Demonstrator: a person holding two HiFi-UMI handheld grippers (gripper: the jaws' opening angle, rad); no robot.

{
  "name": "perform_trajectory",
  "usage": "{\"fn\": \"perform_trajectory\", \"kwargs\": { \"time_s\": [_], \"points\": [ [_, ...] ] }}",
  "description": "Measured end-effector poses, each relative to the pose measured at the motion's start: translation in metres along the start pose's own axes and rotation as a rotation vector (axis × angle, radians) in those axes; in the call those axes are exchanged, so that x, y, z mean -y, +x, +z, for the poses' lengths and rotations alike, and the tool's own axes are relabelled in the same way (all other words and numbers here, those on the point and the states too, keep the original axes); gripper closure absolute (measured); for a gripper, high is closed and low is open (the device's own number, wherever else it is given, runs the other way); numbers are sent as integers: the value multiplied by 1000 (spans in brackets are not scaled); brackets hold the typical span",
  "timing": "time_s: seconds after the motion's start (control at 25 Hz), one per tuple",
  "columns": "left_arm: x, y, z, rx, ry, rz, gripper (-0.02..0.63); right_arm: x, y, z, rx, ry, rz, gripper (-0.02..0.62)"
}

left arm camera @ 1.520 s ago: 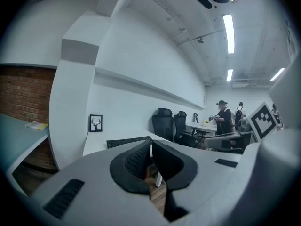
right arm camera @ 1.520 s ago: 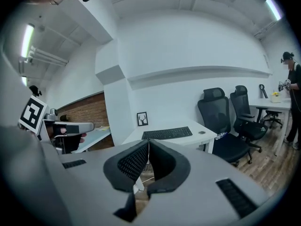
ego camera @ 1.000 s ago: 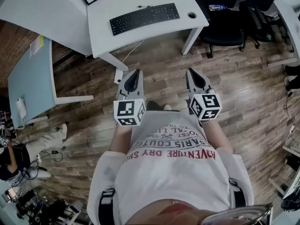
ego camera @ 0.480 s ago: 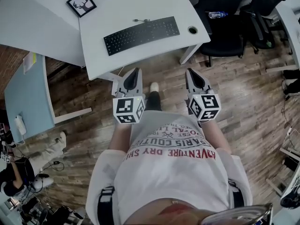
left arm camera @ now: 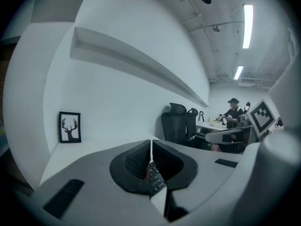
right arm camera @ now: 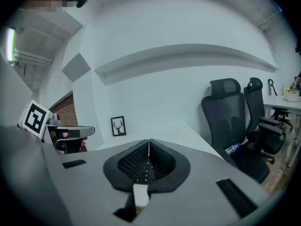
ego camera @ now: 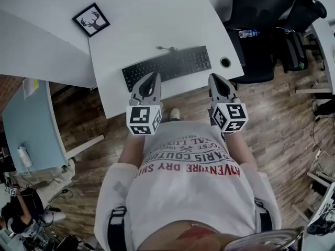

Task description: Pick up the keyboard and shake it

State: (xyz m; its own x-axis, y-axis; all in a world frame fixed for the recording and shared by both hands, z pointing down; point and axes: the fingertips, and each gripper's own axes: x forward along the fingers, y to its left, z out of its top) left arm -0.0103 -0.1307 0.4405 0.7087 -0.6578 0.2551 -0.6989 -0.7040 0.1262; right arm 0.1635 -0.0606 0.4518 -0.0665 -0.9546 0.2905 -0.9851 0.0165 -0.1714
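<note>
Keyboard [ego camera: 183, 63] flat on desk [ego camera: 157, 25], ungrasped | left gripper [ego camera: 151, 82], right gripper [ego camera: 218, 83]: closed, empty | one near each end, judged staging a balanced lift

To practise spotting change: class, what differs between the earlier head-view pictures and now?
The person has stepped up to the desk, bringing both shut tongs forward: the left tongs now overlap the keyboard at its near edge, the right tongs reach the desk edge. Nothing was grasped. Keyboard and deer picture stay put.
</note>
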Motion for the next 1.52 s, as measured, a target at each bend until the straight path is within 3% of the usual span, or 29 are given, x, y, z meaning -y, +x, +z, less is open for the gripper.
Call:
{"fn": "perform_trajectory", "kwargs": {
  "time_s": [0.12, 0.56, 0.8, 0.96, 1.08, 1.2, 1.28, 1.36, 1.52],
  "points": [
    [-25, 14, 0, -16, 8, 27, 574, 1, 37, 4, -15, 17, 19, 569],
    [-87, 32, -15, -70, -90, 263, 574, 15, 120, -3, -130, -2, 164, 569],
    [-96, 43, -33, -121, -105, 324, 572, 29, 153, -15, -239, -2, 287, 569],
    [-107, 48, -53, -157, -163, 370, 572, 47, 167, -31, -288, -26, 290, 569],
    [-110, 56, -82, -249, -202, 328, 569, 62, 173, -50, -336, -41, 289, 568],
    [-113, 57, -119, -350, -259, 285, 357, 76, 175, -73, -400, -38, 311, 557],
    [-123, 53, -142, -407, -304, 286, 287, 83, 179, -89, -448, -40, 335, 399],
    [-137, 49, -160, -444, -337, 305, 264, 93, 183, -102, -485, -56, 337, 349],
    [-172, 37, -185, -500, -390, 381, 252, 111, 188, -123, -555, -19, 310, 313]
  ]
}}
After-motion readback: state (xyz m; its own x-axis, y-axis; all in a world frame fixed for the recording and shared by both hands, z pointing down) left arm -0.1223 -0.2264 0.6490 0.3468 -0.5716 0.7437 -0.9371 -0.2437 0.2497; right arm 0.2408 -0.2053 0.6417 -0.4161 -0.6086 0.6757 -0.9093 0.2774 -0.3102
